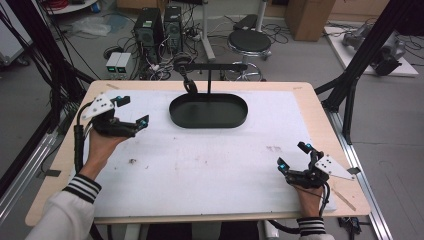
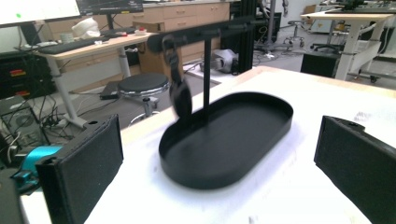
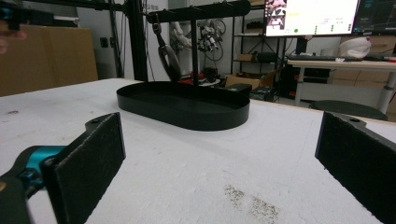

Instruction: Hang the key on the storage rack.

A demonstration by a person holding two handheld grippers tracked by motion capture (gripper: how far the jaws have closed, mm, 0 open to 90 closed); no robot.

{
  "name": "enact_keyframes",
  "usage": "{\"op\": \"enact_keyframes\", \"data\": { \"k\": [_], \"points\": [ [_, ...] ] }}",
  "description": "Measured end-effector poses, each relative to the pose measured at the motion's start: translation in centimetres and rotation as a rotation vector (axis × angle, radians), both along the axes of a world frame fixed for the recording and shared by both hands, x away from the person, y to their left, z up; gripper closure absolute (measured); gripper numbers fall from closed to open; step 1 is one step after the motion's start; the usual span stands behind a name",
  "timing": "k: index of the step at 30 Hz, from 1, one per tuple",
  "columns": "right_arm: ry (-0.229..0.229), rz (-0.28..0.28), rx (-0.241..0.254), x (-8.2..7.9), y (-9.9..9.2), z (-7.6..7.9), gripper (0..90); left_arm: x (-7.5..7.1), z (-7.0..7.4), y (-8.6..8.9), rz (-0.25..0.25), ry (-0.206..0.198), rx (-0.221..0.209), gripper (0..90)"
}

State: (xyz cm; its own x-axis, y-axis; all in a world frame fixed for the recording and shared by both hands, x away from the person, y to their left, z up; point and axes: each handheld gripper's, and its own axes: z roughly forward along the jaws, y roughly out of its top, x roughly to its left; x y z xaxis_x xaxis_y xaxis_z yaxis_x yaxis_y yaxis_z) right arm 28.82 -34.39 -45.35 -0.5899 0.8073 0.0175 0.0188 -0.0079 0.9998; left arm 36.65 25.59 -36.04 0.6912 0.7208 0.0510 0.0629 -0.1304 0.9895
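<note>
Fingers [image 2: 81,172] of the left gripper [image 1: 131,111] stand spread as wide as they go, with nothing between the pads; ahead of them, a little way off, sits the black oval tray [image 2: 261,140] with its T-shaped stand [image 2: 206,70], and a dark watch-like strap [image 2: 179,91] hangs from the crossbar, dangling above the tray's near end. The right gripper [image 1: 294,156] is likewise wide open and empty, low over the table, well apart from the tray.

The step in hand looks like the hanging of the strap just done, or the left hand clearing off from it; I cannot tell which. The next move probably calls for a steady, level hand, so the fingers do not knock the strap off its peg.

Beyond the fingers, a white foam sheet [image 1: 200,170] with a few dark smudges covers the wooden table [image 1: 320,115]. Farther out lie a round stool [image 1: 249,41], computer towers [image 1: 149,27], loose cables and desks with monitors [image 3: 310,16].
</note>
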Motion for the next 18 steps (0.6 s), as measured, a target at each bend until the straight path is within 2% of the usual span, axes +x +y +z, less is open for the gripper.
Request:
{"op": "enact_keyframes", "data": {
  "k": [3,7,11,12,14,15,18],
  "points": [
    [0.001,0.0,0.0,0.0,0.0,0.0,0.5,-1.7,-1.3,1.2,0.009,0.004,-0.025,1.7],
    [0.004,0.001,-0.004,-0.1,0.1,0.0,0.5,-3.9,-2.6,2.1,0.033,-0.023,-0.02,1.7],
    [0.001,-0.001,-0.005,-0.1,0.1,0.0,0.5,-5.9,-4.1,2.8,0.032,-0.016,-0.033,1.7],
    [0.004,0.0,-0.003,-0.1,0.1,0.0,0.5,-6.2,-4.6,3.0,0.029,-0.015,-0.051,1.7],
    [0.001,-0.001,-0.006,-0.1,0.1,0.0,0.5,-7.0,-5.4,3.3,0.046,-0.04,-0.057,1.7],
    [0.003,0.0,-0.003,-0.1,0.1,0.0,0.4,-7.4,-6.0,3.5,0.055,-0.047,-0.075,1.7],
    [0.0,-0.002,-0.006,-0.1,0.1,0.0,0.5,-8.2,-7.3,3.9,0.071,-0.05,-0.109,1.7]
  ]
}}
